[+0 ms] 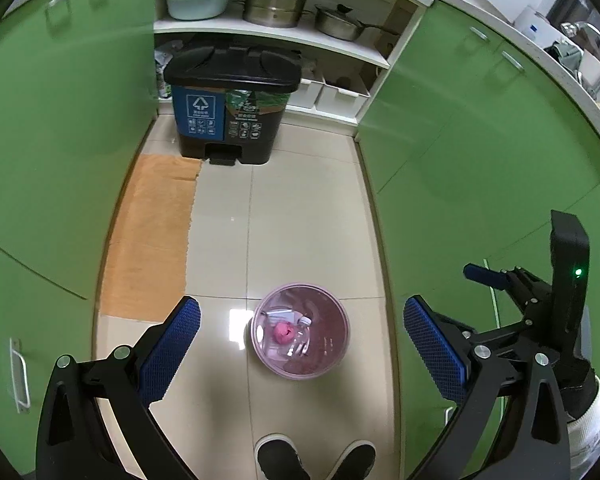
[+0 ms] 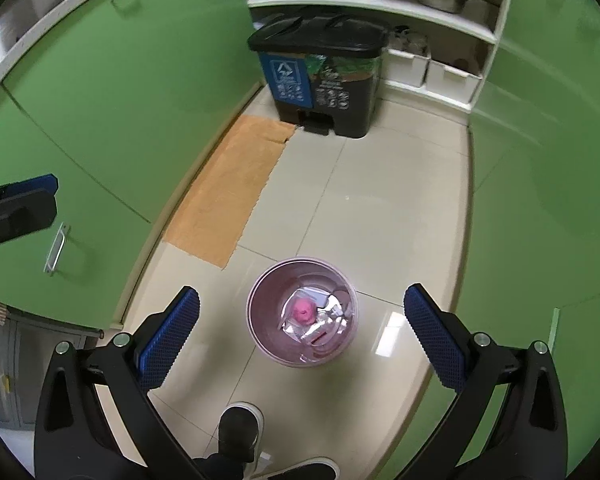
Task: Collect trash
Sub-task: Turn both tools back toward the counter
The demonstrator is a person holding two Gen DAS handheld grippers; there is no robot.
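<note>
A small pink wastebasket (image 1: 332,360) (image 2: 260,332) stands on the tiled floor below both grippers. Inside it lie a pink crumpled ball (image 1: 283,333) (image 2: 303,311), clear plastic wrappers (image 2: 326,326) and some white scraps (image 1: 284,315). My left gripper (image 1: 302,304) hangs open above the basket with nothing between its blue pads. My right gripper (image 2: 302,293) is also open and empty, wide over the basket. In the left wrist view one blue pad (image 1: 484,275) of the right gripper shows at the right. The left gripper's finger (image 2: 20,204) shows at the left edge of the right wrist view.
A black two-lid pedal bin (image 1: 232,112) (image 2: 324,80) stands at the far end under shelves holding pots (image 1: 274,4). Green cabinet doors (image 1: 60,120) line both sides. An orange mat (image 1: 152,236) lies left on the floor. The person's shoes (image 1: 276,456) are at the bottom.
</note>
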